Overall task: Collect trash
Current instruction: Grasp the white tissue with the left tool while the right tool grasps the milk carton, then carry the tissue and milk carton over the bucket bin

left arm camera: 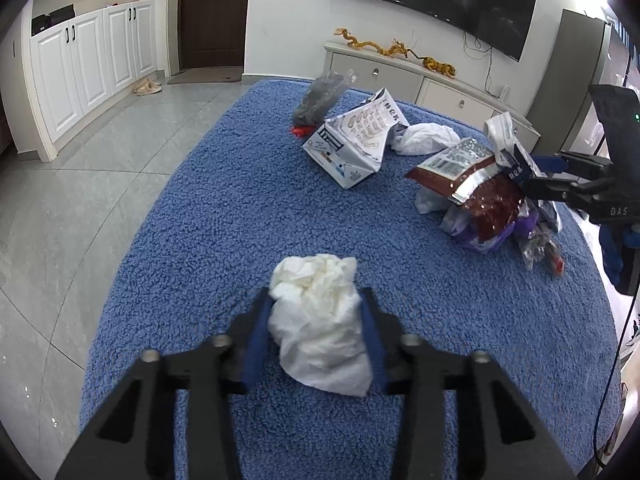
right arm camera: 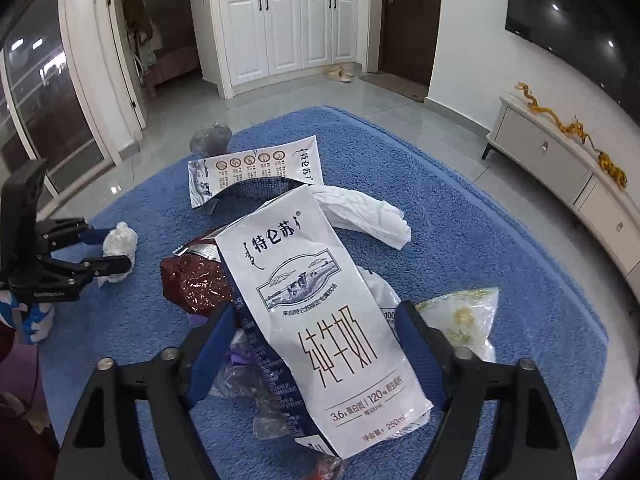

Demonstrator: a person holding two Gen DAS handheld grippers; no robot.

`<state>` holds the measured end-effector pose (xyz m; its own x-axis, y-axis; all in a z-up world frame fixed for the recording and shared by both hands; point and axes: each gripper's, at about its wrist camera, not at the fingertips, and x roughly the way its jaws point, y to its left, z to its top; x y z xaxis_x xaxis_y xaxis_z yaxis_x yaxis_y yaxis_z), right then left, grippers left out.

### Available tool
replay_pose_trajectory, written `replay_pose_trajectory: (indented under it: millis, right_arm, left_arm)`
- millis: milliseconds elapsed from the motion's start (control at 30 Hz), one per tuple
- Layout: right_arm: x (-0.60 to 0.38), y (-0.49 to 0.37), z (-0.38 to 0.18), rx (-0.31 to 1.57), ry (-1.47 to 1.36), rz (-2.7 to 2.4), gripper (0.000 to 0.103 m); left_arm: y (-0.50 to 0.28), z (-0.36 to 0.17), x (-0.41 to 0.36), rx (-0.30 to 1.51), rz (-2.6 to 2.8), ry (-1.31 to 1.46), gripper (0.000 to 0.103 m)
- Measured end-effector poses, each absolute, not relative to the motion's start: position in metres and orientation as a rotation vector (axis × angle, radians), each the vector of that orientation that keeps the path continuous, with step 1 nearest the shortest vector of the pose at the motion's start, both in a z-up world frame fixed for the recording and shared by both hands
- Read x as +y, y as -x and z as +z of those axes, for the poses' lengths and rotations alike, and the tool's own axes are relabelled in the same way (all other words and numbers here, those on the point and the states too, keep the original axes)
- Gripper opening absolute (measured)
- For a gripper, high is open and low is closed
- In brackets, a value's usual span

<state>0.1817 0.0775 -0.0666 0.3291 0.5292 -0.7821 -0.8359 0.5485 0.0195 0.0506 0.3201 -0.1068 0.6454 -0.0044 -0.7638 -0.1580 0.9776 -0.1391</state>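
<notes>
My left gripper (left arm camera: 316,296) is shut on a crumpled white tissue (left arm camera: 320,324), just above the blue fleece surface (left arm camera: 224,208); the tissue also shows in the right wrist view (right arm camera: 120,248). My right gripper (right arm camera: 316,312) is shut on a flattened white milk carton (right arm camera: 320,320), held over a pile of trash: a dark red foil snack bag (right arm camera: 192,280), clear plastic wrap (right arm camera: 244,384) and a clear bag with yellow bits (right arm camera: 468,316). The right gripper also appears at the right of the left wrist view (left arm camera: 532,176).
A second flattened milk carton (left arm camera: 352,140), a white tissue (left arm camera: 424,138) and a grey plastic bag (left arm camera: 320,96) lie further back on the blue surface. Grey tiled floor (left arm camera: 100,168) surrounds it. A low TV cabinet (left arm camera: 432,80) stands behind, white cupboards (left arm camera: 92,64) at left.
</notes>
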Motion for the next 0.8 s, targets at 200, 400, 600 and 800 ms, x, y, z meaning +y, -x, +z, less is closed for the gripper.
replay_pose_trajectory:
  millis: [200, 400, 600, 800]
  right_arm:
    - [0.057, -0.171, -0.053, 0.783, 0.318, 0.932, 0.062]
    - [0.027, -0.148, -0.034, 0.751, 0.172, 0.938, 0.062]
    - [-0.016, -0.127, -0.009, 0.715, -0.066, 0.954, 0.062]
    - [-0.052, -0.098, 0.021, 0.643, -0.215, 0.916, 0.062]
  left_arm:
    - [-0.046, -0.098, 0.316, 0.85, 0.089, 0.226, 0.02]
    - [-0.03, -0.071, 0.304, 0.801, 0.075, 0.208, 0.019]
    - [-0.016, -0.039, 0.285, 0.755, 0.029, 0.199, 0.019]
    - [-0.012, -0.016, 0.249, 0.722, -0.064, 0.19, 0.019]
